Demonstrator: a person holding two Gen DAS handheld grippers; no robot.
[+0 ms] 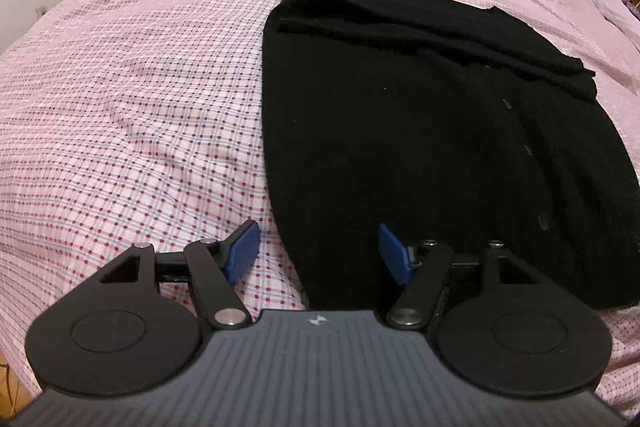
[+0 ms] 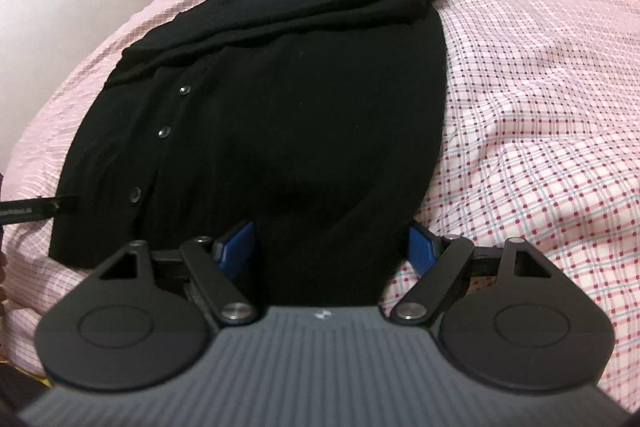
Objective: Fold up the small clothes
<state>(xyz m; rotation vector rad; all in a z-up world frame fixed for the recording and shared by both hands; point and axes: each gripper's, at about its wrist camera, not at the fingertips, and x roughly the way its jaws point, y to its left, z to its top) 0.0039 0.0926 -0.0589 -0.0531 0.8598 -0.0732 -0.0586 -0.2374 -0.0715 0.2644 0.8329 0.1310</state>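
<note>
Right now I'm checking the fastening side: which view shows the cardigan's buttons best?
The right wrist view: three round buttons show clearly down the black cardigan. The left wrist view shows them only as faint, edge-on marks near its right side.

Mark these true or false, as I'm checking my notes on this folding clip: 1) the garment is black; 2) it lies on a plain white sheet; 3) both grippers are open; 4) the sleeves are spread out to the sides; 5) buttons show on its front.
1) True: the black cardigan is black.
2) False: it lies on a pink checked bedspread.
3) True: the left gripper and right gripper are open at the near hem.
4) False: a sleeve lies folded across the top.
5) True: buttons show.
</note>
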